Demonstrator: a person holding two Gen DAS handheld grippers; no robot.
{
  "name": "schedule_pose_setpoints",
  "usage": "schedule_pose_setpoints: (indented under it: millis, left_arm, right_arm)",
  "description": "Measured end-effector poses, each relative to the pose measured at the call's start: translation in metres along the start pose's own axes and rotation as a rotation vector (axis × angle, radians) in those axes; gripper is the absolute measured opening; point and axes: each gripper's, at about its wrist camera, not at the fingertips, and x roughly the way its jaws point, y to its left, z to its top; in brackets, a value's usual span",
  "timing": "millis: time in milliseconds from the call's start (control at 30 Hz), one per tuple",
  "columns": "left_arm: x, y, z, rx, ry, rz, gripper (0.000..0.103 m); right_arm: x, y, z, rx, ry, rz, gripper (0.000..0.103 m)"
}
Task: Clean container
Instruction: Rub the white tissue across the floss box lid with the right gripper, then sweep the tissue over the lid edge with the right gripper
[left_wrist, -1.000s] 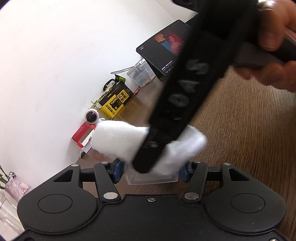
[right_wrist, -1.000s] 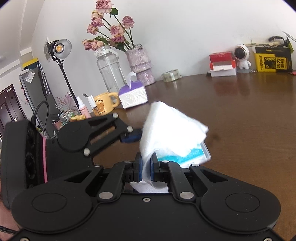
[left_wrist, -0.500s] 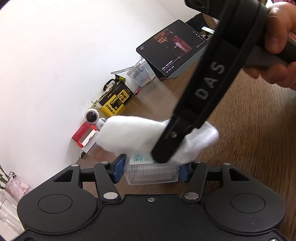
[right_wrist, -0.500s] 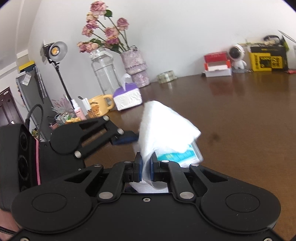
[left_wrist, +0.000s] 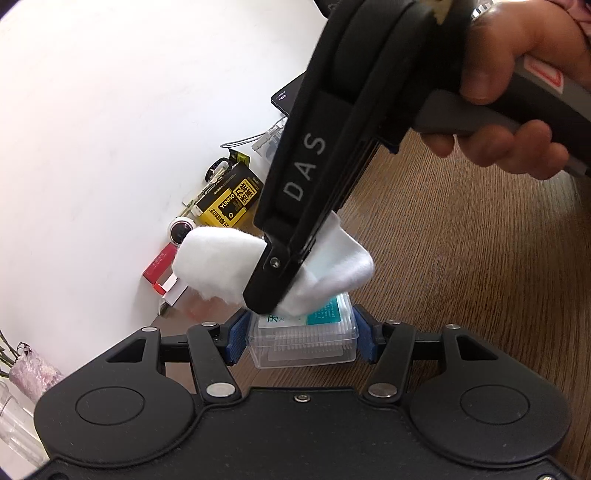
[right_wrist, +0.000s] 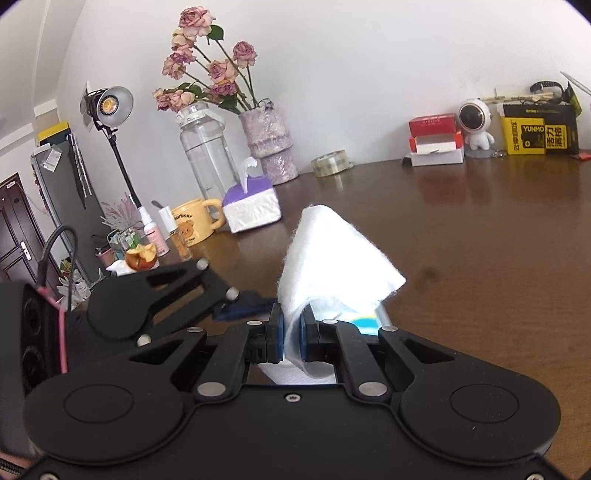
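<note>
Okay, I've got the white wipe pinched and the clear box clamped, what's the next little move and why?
Probably drag the white wipe across the label toward the uncovered teal end. The left hand-held gripper clamps the clear box by its sides, so it should hold steady. The right hand-held gripper pinches the wipe, which covers only part of the lid.

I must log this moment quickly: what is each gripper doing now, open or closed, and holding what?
Left gripper: closed on the clear plastic container.
Right gripper: closed on the white cloth, which rests on the container.
</note>
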Motion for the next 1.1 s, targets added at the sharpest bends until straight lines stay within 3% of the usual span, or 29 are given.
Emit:
schedule_pose_setpoints:
  millis: [367,667,900,1100]
  left_arm:
    - [0.005,0.004,0.000,0.003,-0.003,0.002,0.056]
    - [0.005,-0.001,-0.001,0.006,-0.004,0.003,0.056]
    - [0.006,-0.003,0.000,0.007,-0.004,0.004,0.056]
    - [0.006,-0.004,0.000,0.007,-0.005,0.004,0.056]
  right_arm:
    - [-0.013,-0.015,-0.022,0.059,0.010,-0.054,0.008]
    - [-0.005,0.003,-0.014,0.012,0.001,0.006,0.008]
    - [0.002,-0.022,0.003,0.038,-0.021,-0.088,0.008]
    - [-0.003,-0.022,-0.008,0.047,-0.011,-0.108,0.008]
